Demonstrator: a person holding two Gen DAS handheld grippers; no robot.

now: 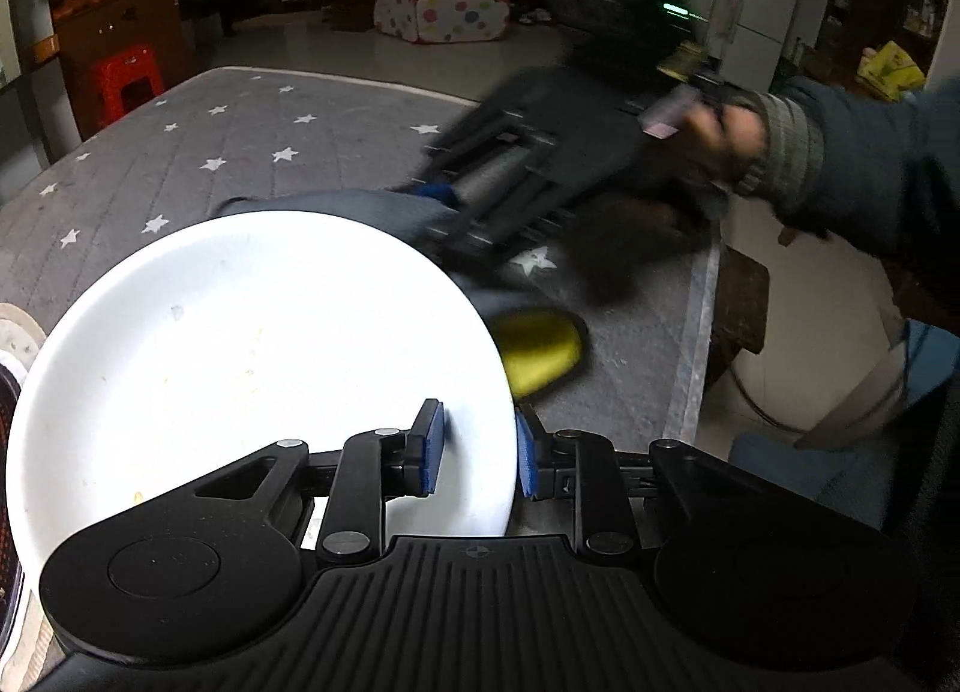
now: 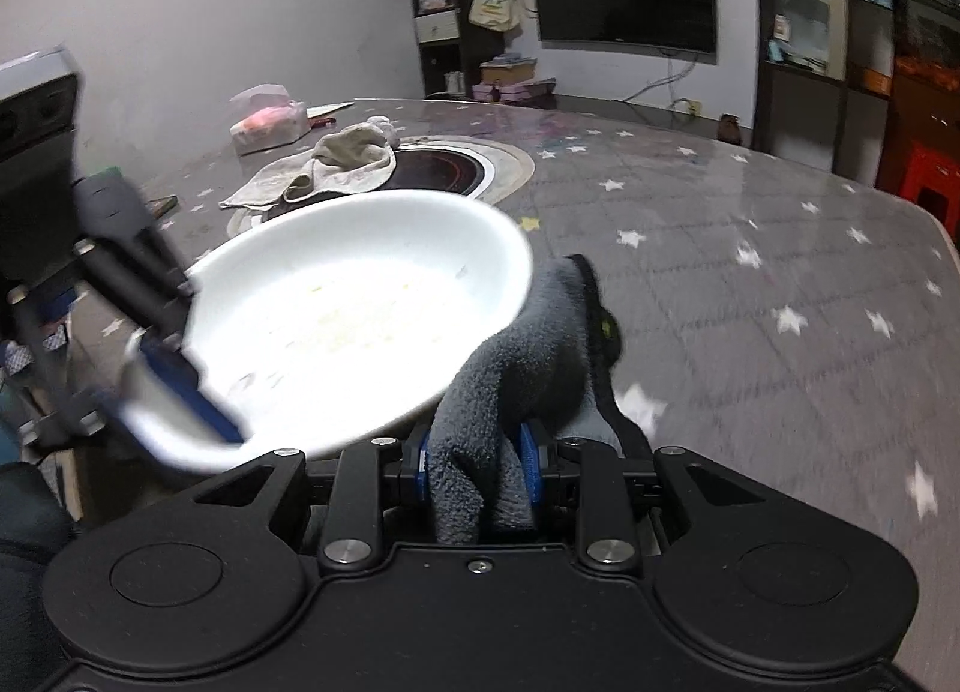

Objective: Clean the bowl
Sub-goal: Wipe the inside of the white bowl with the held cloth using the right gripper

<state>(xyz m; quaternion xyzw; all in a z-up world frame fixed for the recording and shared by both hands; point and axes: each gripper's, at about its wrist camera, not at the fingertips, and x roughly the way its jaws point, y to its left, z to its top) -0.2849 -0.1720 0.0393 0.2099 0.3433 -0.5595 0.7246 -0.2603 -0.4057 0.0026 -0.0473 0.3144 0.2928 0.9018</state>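
A white bowl (image 1: 240,368) with pale food smears is held tilted above the star-patterned table. My left gripper (image 1: 480,446) is shut on the bowl's rim, one blue pad inside and one outside. The bowl also shows in the right wrist view (image 2: 360,314), with the left gripper (image 2: 174,386) at its lower left edge. My right gripper (image 2: 480,467) is shut on a grey cloth (image 2: 528,350) that hangs beside and under the bowl's right edge. In the left wrist view the right gripper (image 1: 456,206) is blurred, holding the grey cloth (image 1: 420,212) at the bowl's far rim.
A grey table cover (image 2: 750,302) with white stars spans the table. An inset cooktop (image 2: 444,170) with a beige rag (image 2: 336,164) lies behind the bowl. A tissue pack (image 2: 270,122) sits further back. A yellow item (image 1: 540,350) lies on the table by the bowl.
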